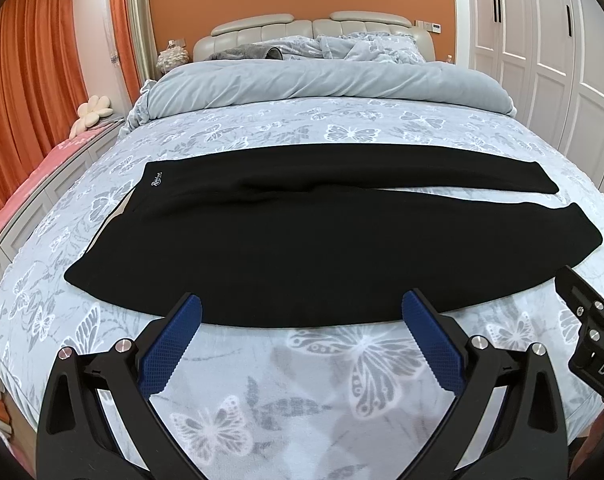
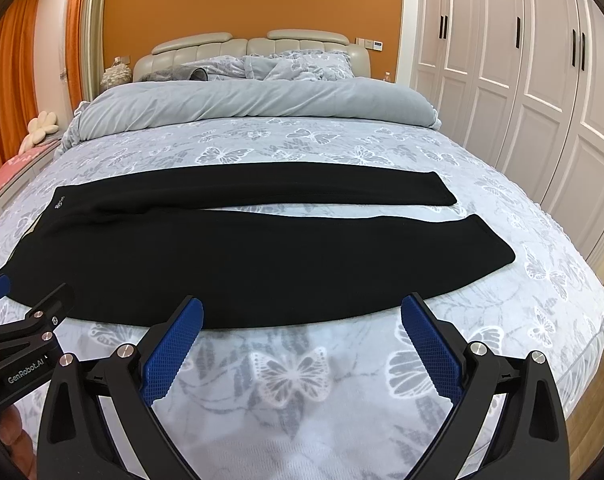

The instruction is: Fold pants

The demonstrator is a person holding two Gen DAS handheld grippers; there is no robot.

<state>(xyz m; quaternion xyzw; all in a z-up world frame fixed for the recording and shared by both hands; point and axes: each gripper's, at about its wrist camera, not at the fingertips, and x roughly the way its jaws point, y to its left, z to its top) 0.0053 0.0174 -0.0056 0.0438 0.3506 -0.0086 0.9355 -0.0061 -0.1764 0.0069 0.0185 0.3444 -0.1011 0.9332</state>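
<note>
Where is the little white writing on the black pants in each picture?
Left wrist view: the white logo sits at the far left corner of the black pants.
Right wrist view: the logo is again at the pants' far left corner, smaller.
Shared landmark: the cream headboard behind.

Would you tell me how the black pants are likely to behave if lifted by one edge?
The black pants lie flat and limp on the bed cover, so they will probably drape and sag. The cloth looks thick and matte, so it likely won't slip. The two legs lie apart, so they may swing separately.
</note>
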